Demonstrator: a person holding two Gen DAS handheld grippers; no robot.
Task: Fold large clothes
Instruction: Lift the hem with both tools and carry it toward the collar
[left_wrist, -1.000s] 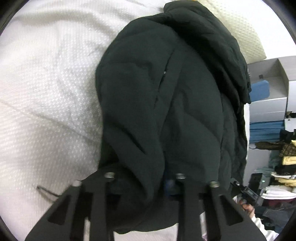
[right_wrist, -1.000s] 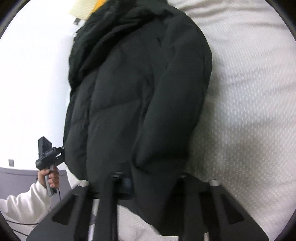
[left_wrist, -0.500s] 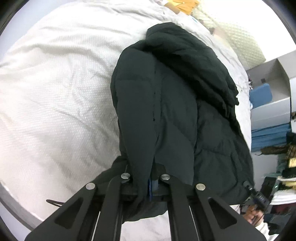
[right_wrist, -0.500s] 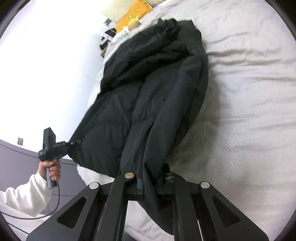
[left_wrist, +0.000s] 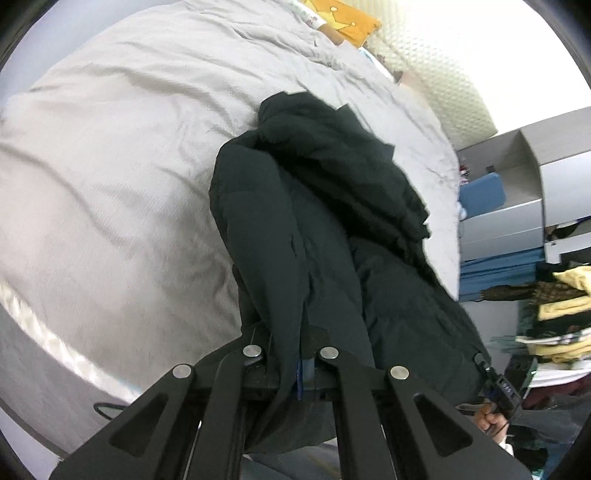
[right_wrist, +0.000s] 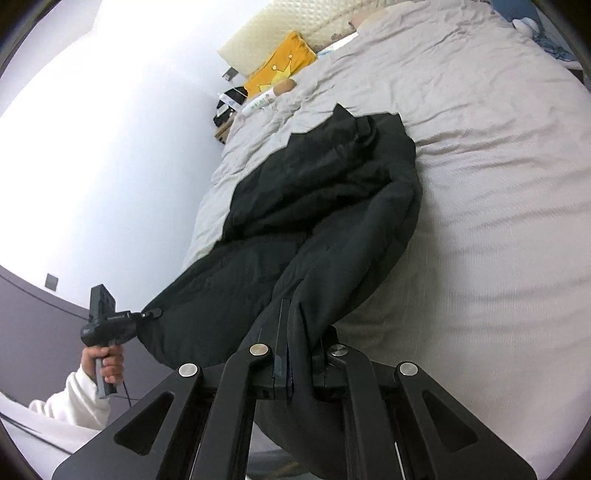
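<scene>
Jacket (left_wrist: 332, 236), dark and puffy, lies lengthwise on the grey bedspread (left_wrist: 122, 177), its near hem pinched between the left gripper (left_wrist: 291, 354) fingers; no writing is legible here. Bare bedspread spreads wide to the left; shelves (left_wrist: 517, 192) stand beyond the bed's right edge.

From the right wrist, the right gripper (right_wrist: 299, 350) pinches the hem too. Open bedspread lies rightward; a yellow crown pillow (right_wrist: 280, 66) sits far off.

— Where is room lying open?
— The bed (left_wrist: 110, 192) is stretching bare left of the black coat (left_wrist: 314, 229), and right of it too.
— What's blocking?
— The yellow pillow (right_wrist: 280, 66) and a bottle (right_wrist: 267, 98) are crowding the headboard end; shelves (left_wrist: 517, 206) are standing just past the far edge.
</scene>
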